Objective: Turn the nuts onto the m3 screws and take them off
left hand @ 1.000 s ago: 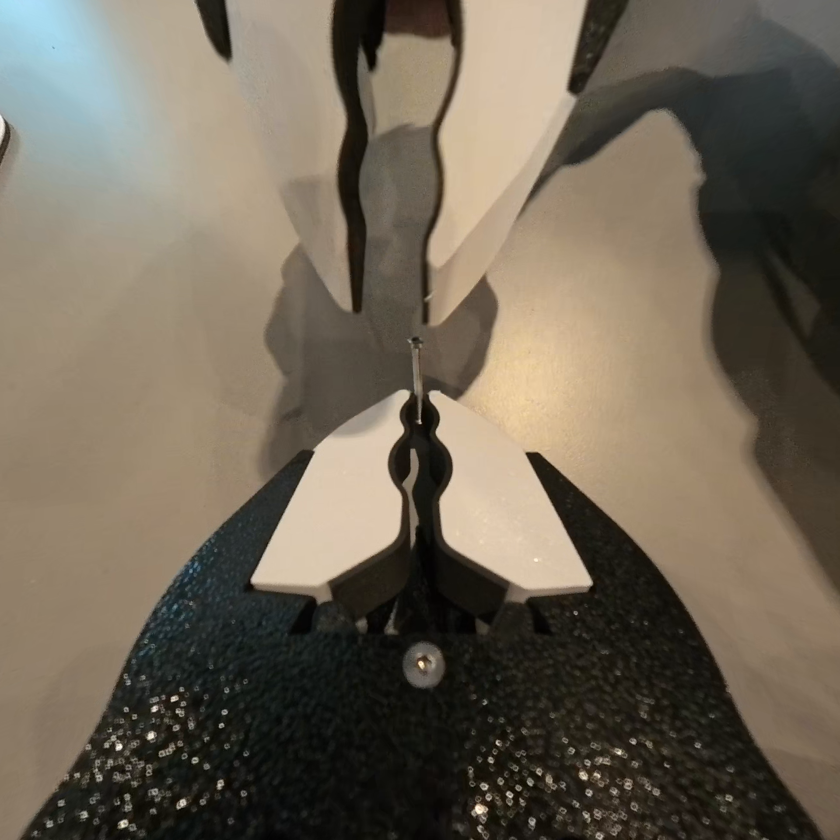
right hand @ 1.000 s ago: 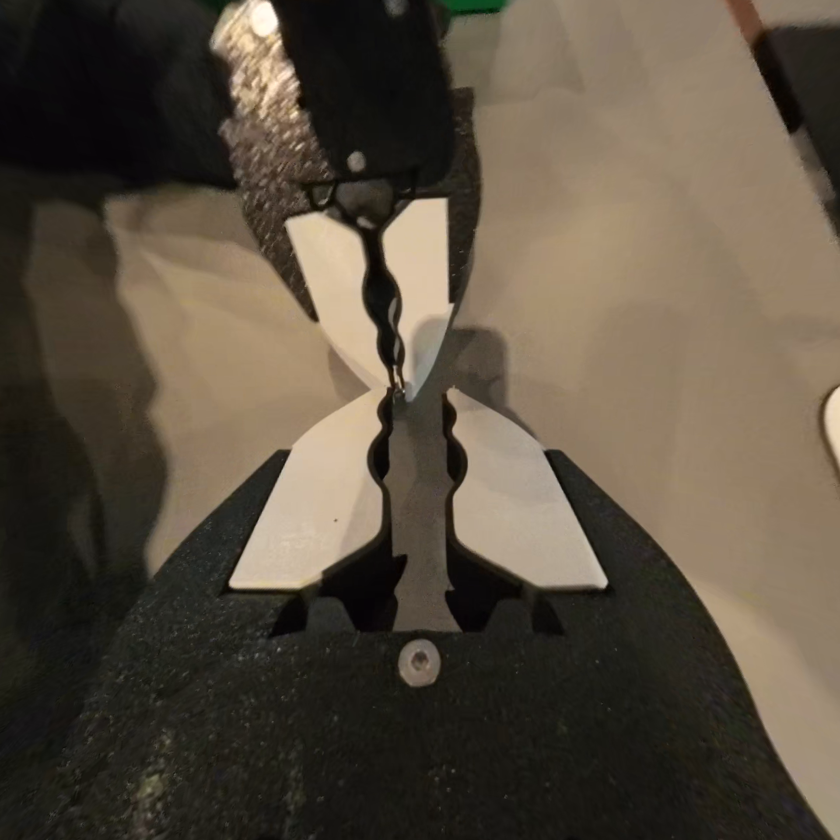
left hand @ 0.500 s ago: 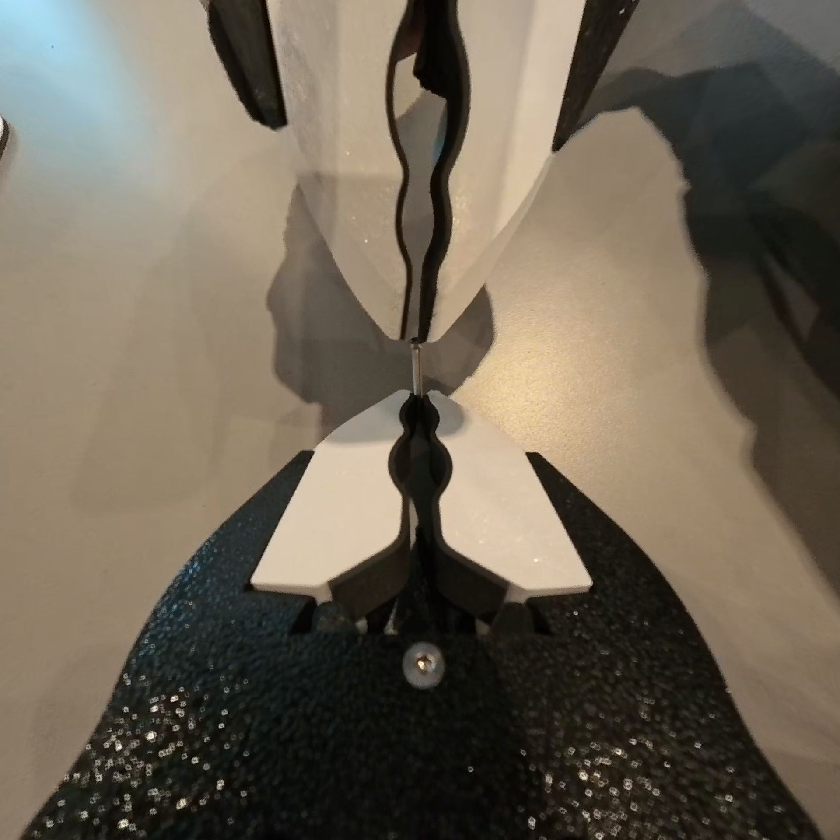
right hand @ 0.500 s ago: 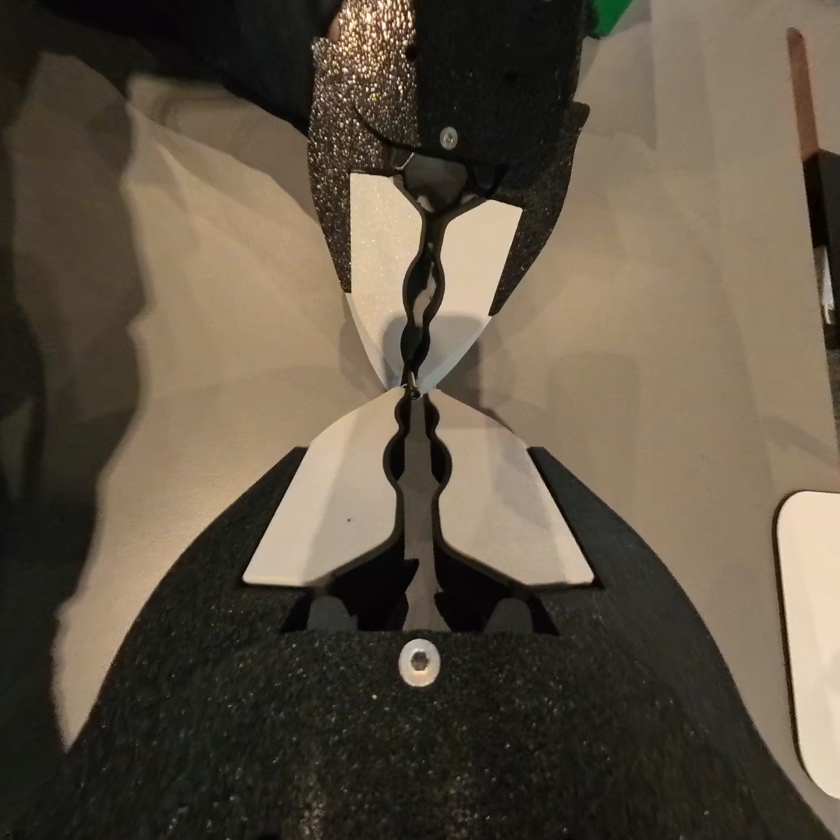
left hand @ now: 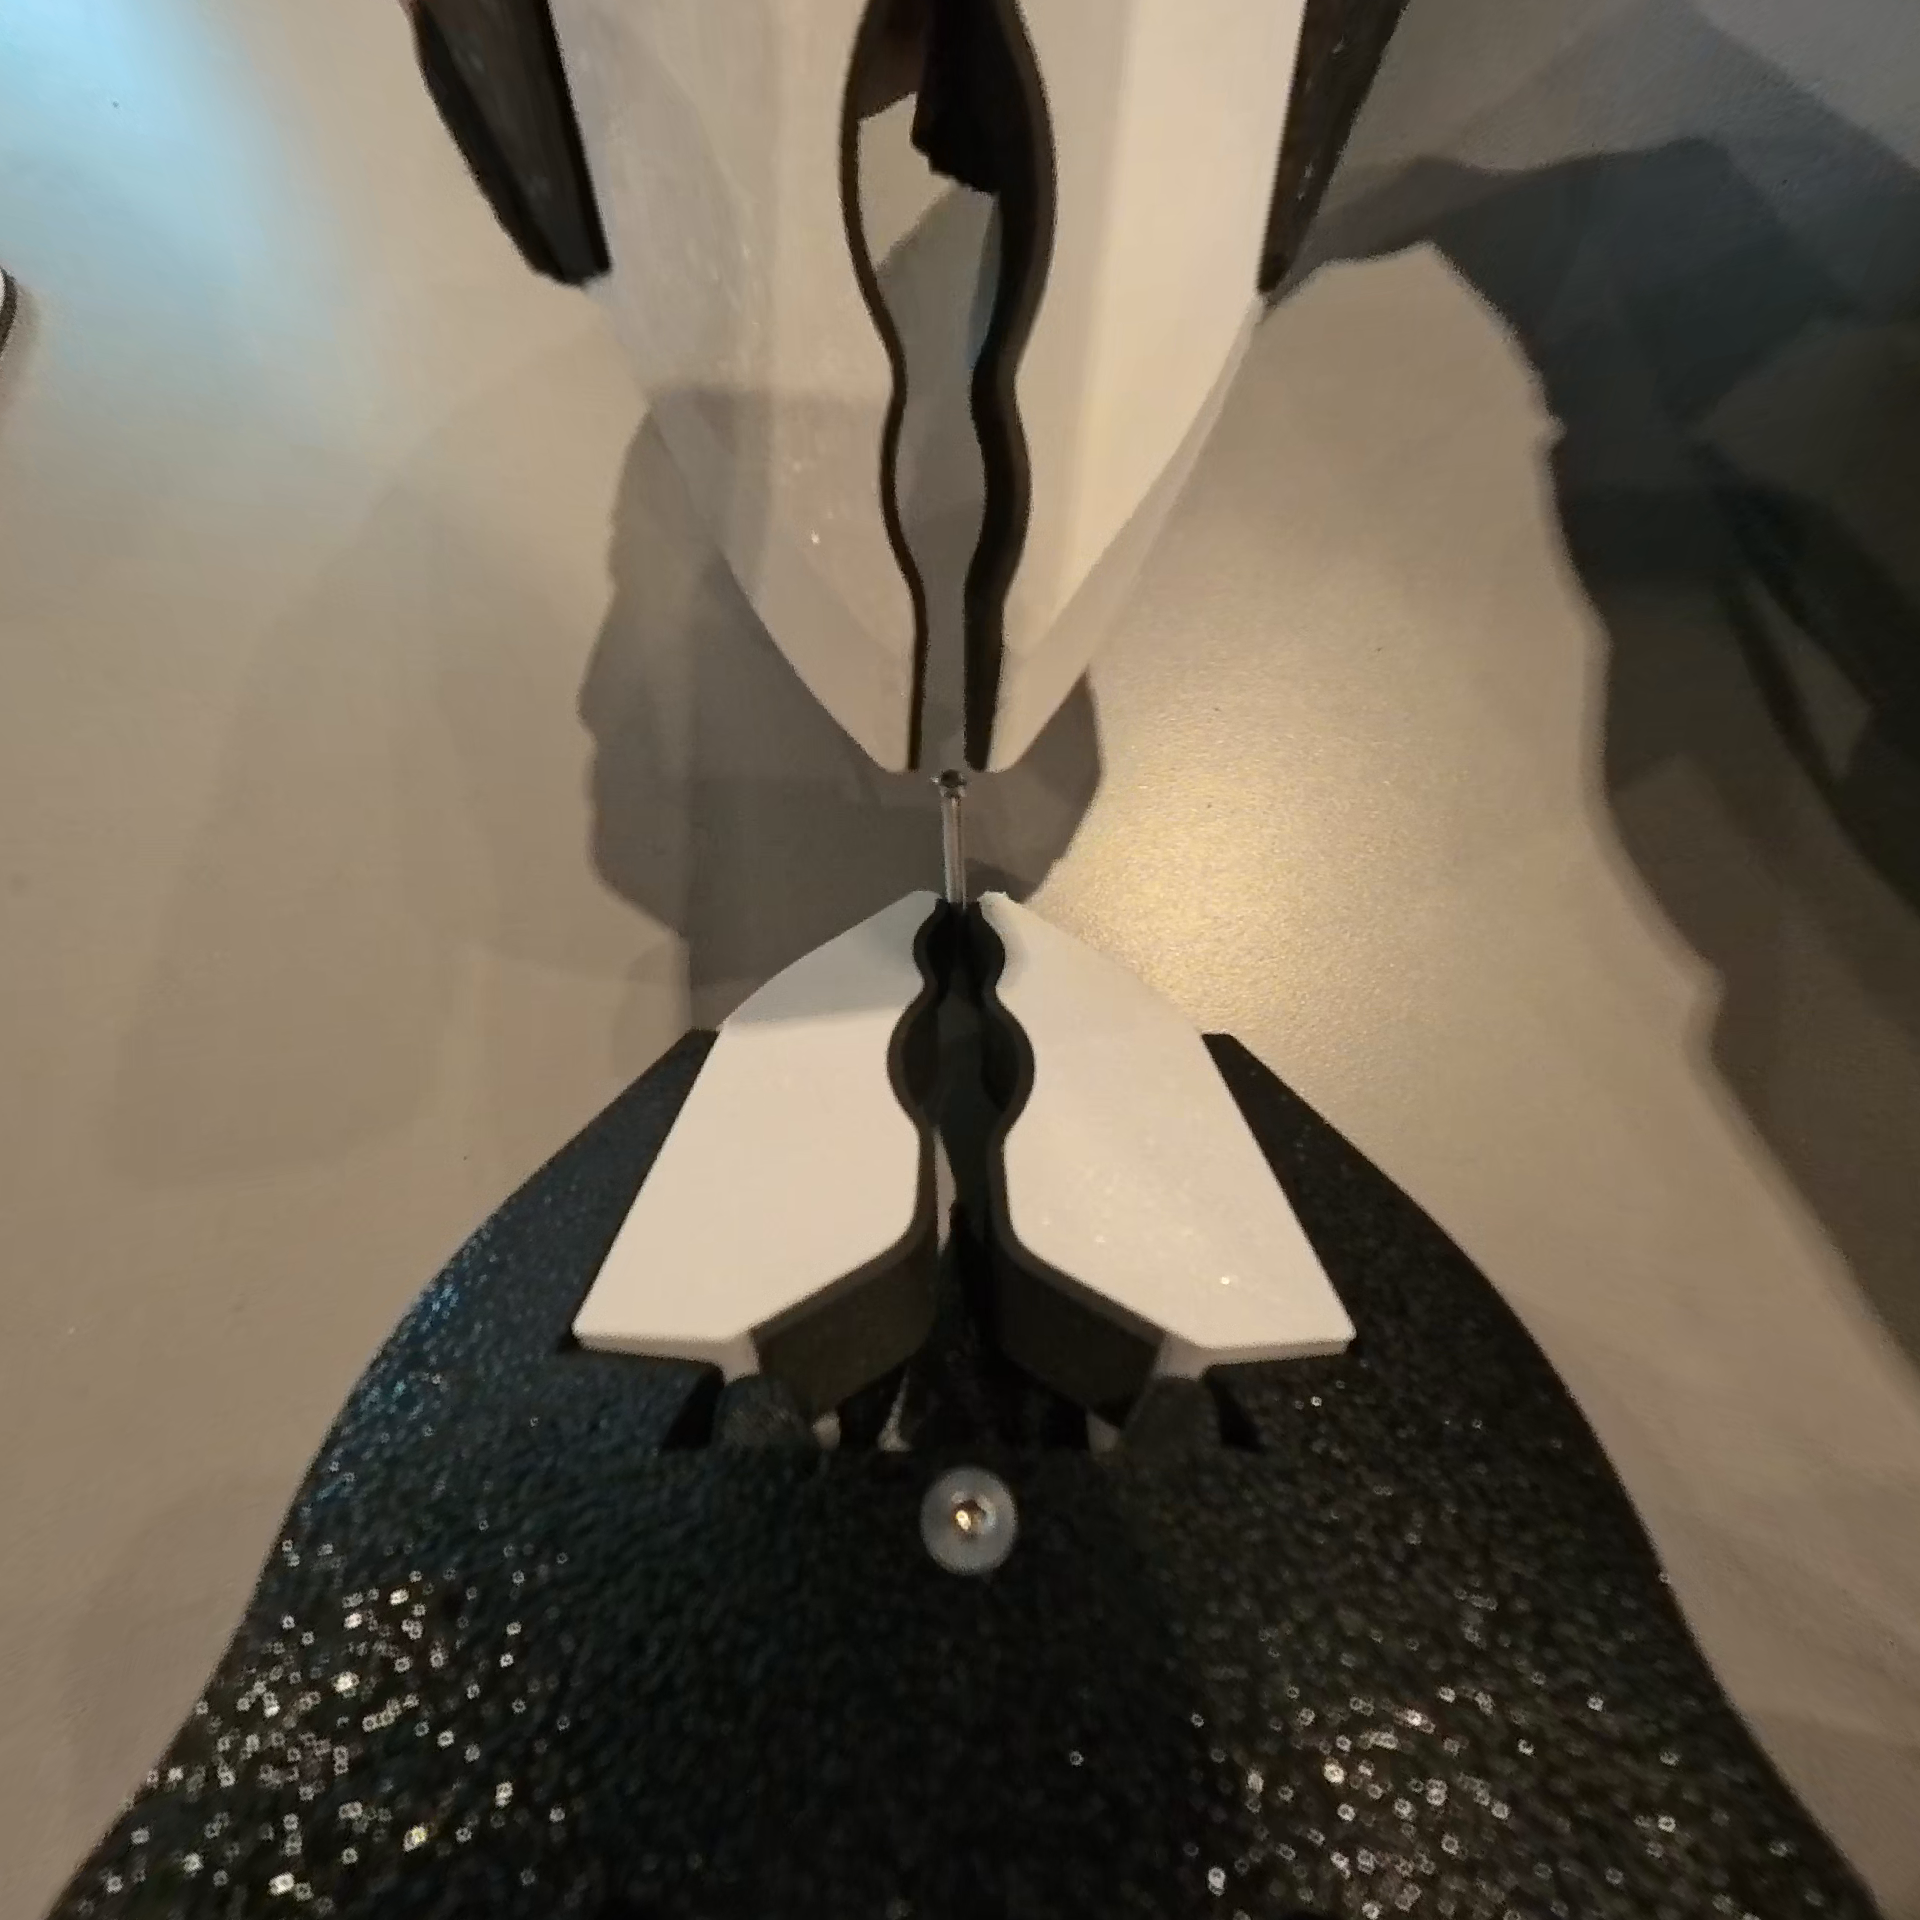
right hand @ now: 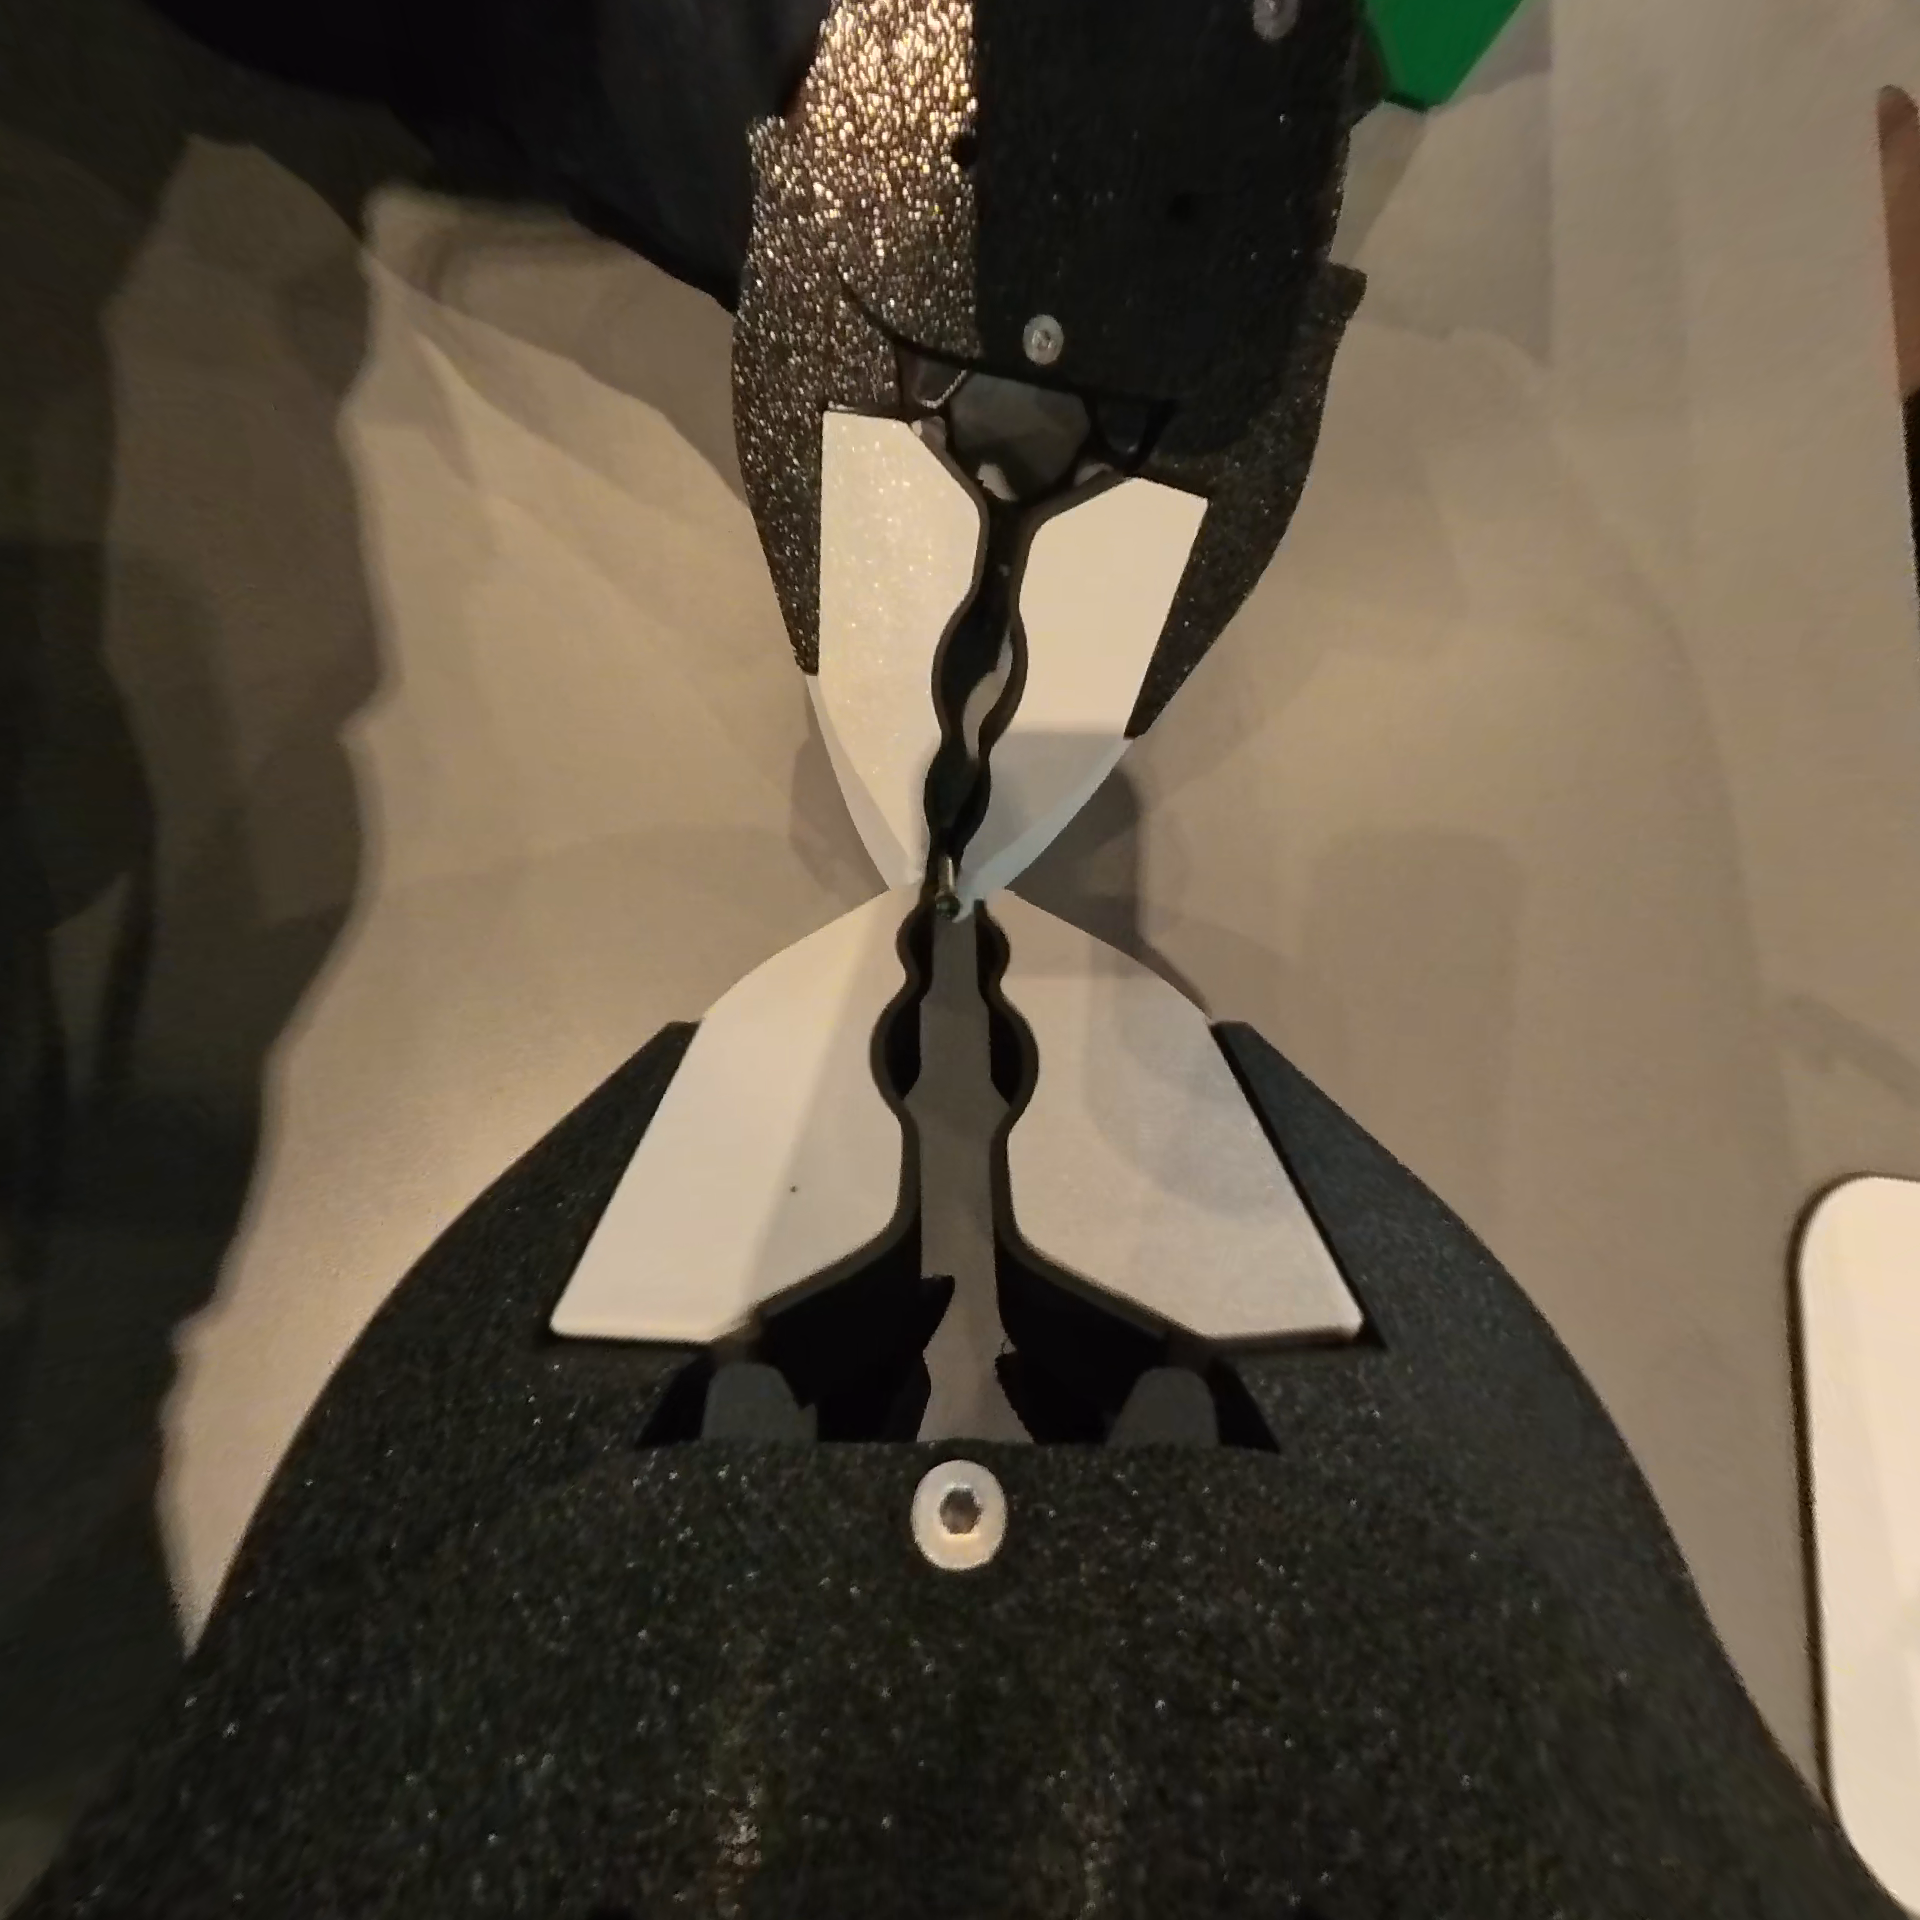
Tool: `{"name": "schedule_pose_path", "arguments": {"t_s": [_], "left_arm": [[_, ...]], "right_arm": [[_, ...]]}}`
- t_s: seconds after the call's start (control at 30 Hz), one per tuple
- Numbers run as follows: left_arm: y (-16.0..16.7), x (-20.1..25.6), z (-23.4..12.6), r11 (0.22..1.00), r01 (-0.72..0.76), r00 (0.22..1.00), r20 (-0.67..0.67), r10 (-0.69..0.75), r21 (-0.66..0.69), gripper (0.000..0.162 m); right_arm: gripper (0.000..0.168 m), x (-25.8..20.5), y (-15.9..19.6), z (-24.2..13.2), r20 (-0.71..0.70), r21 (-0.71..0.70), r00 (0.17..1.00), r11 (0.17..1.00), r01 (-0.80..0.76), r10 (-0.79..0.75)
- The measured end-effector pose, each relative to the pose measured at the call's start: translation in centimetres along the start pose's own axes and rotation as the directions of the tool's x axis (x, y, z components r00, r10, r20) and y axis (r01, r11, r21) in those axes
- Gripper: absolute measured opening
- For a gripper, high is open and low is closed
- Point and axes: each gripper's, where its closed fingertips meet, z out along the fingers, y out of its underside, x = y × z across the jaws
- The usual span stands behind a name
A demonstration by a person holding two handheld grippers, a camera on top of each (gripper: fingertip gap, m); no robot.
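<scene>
Left gripper (left hand: 957,902) clamped tight on the screw (left hand: 952,840), thin shank poking straight out past the white fingertips, small dark nut (left hand: 951,778) riding at its far end. Right gripper (left hand: 948,756) nose to nose with it above the beige table (left hand: 312,727), tips parted a sliver and set right at the nut, not closed on it. From the right wrist view, screw tip (right hand: 948,902) sitting just between those slightly spread tips (right hand: 951,914).
</scene>
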Motion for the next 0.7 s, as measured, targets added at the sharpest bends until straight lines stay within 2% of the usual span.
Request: {"name": "schedule_pose_path", "arguments": {"t_s": [0.33,0.5,0.7], "left_arm": [[0.0,-0.01,0.01,1.0,-0.001,1.0,-0.001,0.001,0.0,0.002],[0.0,-0.01,0.02,1.0,0.001,1.0,-0.001,-0.001,0.0,0.002],[0.0,-0.03,0.02,1.0,-0.002,1.0,0.0,0.002,0.0,0.002]], "right_arm": [[0.005,-0.12,0.26,0.27,0.02,0.004,0.999,0.999,-0.038,0.038],[0.005,-0.07,0.25,0.3,0.016,0.026,0.975,0.974,-0.224,0.223],[0.005,-0.04,0.32,0.33,-0.058,0.031,0.882,0.884,-0.467,0.468]]}}
